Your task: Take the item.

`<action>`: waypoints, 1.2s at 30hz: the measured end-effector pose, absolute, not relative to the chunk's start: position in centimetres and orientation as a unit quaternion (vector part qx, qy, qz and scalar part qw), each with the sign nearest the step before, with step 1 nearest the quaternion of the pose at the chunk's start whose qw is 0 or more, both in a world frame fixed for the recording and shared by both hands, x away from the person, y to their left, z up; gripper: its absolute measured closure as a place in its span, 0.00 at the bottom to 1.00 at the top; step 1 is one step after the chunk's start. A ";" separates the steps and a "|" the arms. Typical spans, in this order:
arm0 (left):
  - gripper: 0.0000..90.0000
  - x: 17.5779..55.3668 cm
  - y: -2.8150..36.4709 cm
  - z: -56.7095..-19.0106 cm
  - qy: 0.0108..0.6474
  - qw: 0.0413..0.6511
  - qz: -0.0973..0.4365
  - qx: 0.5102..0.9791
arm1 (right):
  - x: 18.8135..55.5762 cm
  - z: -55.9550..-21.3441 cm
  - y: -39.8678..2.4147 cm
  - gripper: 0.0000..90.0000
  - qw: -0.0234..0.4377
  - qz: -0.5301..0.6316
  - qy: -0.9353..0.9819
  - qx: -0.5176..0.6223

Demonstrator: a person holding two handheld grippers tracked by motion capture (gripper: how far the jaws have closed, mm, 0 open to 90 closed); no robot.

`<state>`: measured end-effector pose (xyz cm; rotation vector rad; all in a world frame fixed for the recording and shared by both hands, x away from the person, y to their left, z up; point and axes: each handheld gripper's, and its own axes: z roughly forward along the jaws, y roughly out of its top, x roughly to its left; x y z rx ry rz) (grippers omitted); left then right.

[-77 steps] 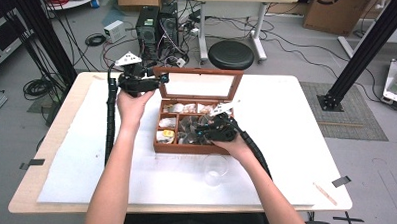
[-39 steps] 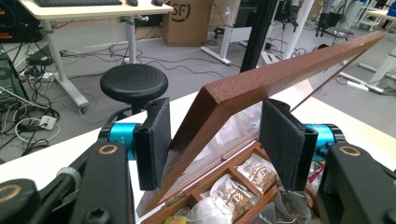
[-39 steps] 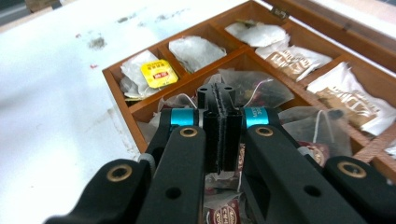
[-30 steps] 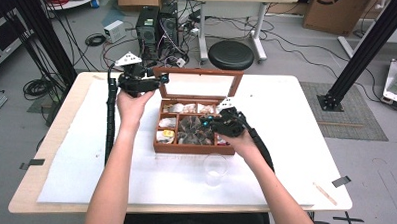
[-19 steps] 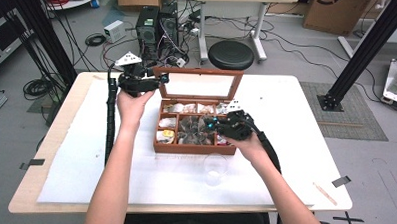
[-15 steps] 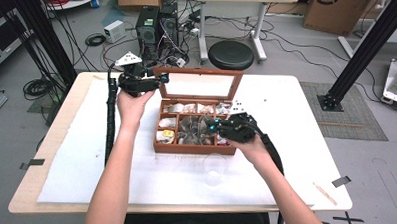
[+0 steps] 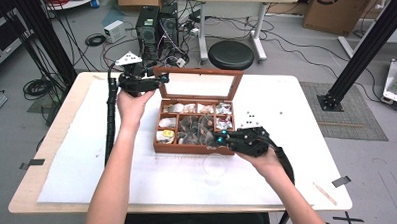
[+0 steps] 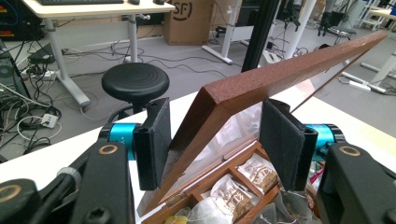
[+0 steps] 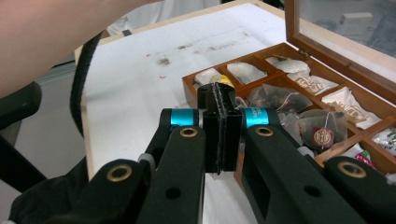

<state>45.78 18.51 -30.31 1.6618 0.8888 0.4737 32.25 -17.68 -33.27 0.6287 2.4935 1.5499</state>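
**Lid pinched at its corner, right jaws pressed together beside the box**

While propped up by the left gripper (image 7: 160, 80), stands tilted back over the rear edge of the box: the brown wooden-framed glass lid (image 7: 200, 84). Seen in the left gripper view with its frame corner (image 8: 224, 100) between the two black padded jaws, both pads pressed on the wood, jaws partly closed around it. Below, resting near the middle of the white-covered table (image 7: 296, 110): the brown wooden compartment box (image 7: 192, 148), open, its sections filled with paper and clear-wrapped tea bags (image 9: 322, 133).

At the box's front right corner, held level and pointing toward the compartments: the right gripper (image 7: 219, 141). Jaws fully together, pad against pad, nothing visible between them. Just in front of the box, on the white cover: a clear round plastic cup (image 7: 215, 166), apart from both grippers.
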 end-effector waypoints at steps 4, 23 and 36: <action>0.49 45.8 18.5 -30.3 0.378 0.564 0.201 0.706 | 31.7 -33.4 -18.2 1.00 0.068 0.517 0.828 0.208; 0.49 45.8 18.5 -30.3 0.377 0.563 0.201 0.707 | 29.6 -35.1 -19.1 1.00 0.054 0.515 0.834 0.193; 0.49 45.9 18.5 -30.4 0.378 0.564 0.200 0.706 | 29.4 -36.2 -18.6 1.00 0.046 0.506 0.841 0.187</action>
